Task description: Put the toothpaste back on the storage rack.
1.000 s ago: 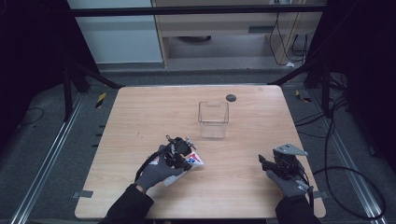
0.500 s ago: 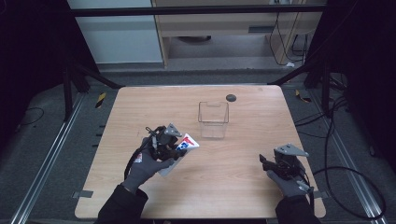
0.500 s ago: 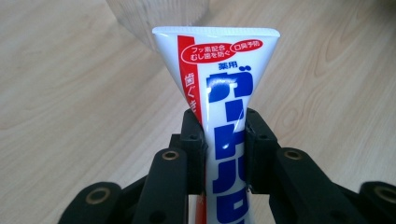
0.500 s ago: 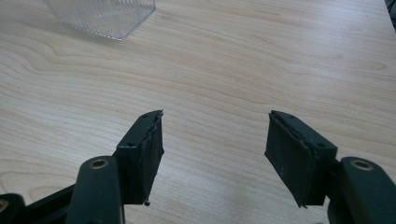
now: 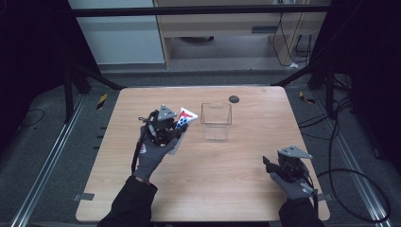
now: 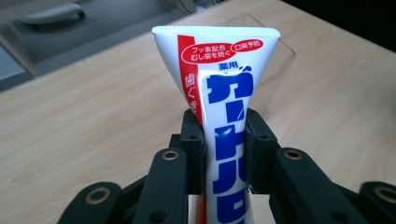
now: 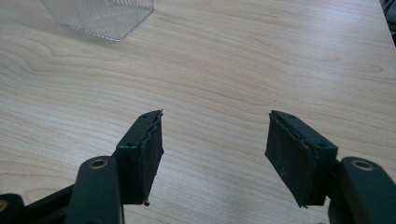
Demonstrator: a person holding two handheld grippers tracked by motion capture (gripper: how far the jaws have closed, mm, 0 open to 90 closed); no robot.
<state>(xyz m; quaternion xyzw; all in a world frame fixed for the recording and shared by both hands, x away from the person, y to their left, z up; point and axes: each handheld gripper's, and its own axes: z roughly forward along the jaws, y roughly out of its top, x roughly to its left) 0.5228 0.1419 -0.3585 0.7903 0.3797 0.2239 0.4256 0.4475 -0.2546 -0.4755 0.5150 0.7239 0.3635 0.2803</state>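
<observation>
We look down on one rectangular table (image 5: 236, 189) of pale wood with rounded corners and a fine straight grain. At about 12 o'clock from its centre stands one clear plastic box (image 5: 216, 121), square-sided, open-topped and ribbed along its walls; a corner of it shows in the right gripper view, at 11 o'clock from the jaws. One small dark round disc (image 5: 233, 99) lies near the far edge, at 1 o'clock from the box. Two gloved hands work here, each with one black two-jaw tool. Our left gripper (image 5: 166, 126), topped by a grey three-cornered plate, sits at 9 o'clock from the box and clamps one toothpaste tube (image 6: 223, 93): soft, glossy white plastic with a red band and blue lettering, flat crimped end up and fanning wide above the jaws, which pinch its narrower body on both sides. The tube is held above the wood, just beside the box. Our right gripper (image 7: 215, 156) hovers at 4 o'clock near the table's near corner, its ragged-edged rubber pads spread wide with bare wood between them.
</observation>
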